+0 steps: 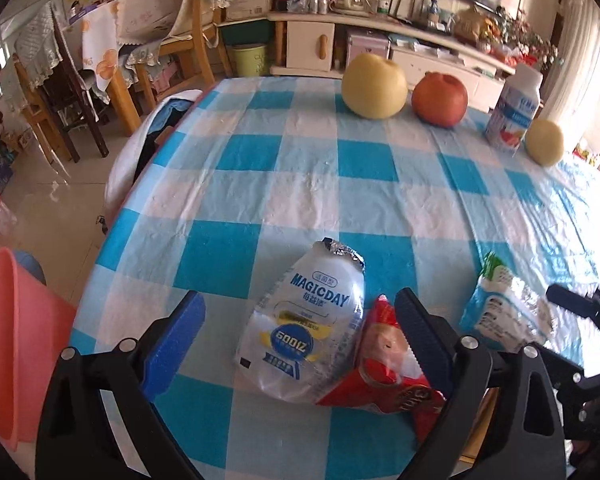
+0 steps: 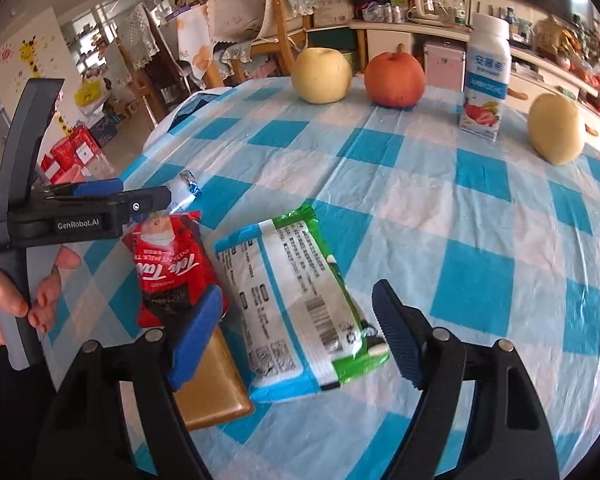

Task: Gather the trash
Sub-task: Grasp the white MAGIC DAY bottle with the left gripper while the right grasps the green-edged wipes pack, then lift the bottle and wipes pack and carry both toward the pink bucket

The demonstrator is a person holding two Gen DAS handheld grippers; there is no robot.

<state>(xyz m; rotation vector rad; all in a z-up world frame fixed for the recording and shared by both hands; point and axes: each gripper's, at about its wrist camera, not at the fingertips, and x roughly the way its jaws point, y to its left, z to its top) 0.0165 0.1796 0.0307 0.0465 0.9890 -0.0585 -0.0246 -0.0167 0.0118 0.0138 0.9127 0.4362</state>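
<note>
Three empty wrappers lie near the front of the blue-and-white checked table [image 1: 364,168]. A white MAGICDAY pouch [image 1: 304,328] and a red milk-tea packet [image 1: 384,360] sit between the fingers of my left gripper [image 1: 300,340], which stands open around them. The left pad is clear of the pouch, and the right finger [image 1: 424,336] is close beside the red packet. A green-and-white wrapper [image 2: 296,300] lies between the fingers of my open right gripper [image 2: 296,340], with both pads clear of it. The red packet [image 2: 172,264] is just to its left.
A pink bin [image 1: 16,340] stands on the floor left of the table. At the far side stand a yellow apple [image 1: 374,86], a red apple [image 1: 440,98], a yogurt bottle [image 1: 514,112] and a pear [image 1: 544,142]. A bare wooden edge [image 2: 216,392] shows at the front.
</note>
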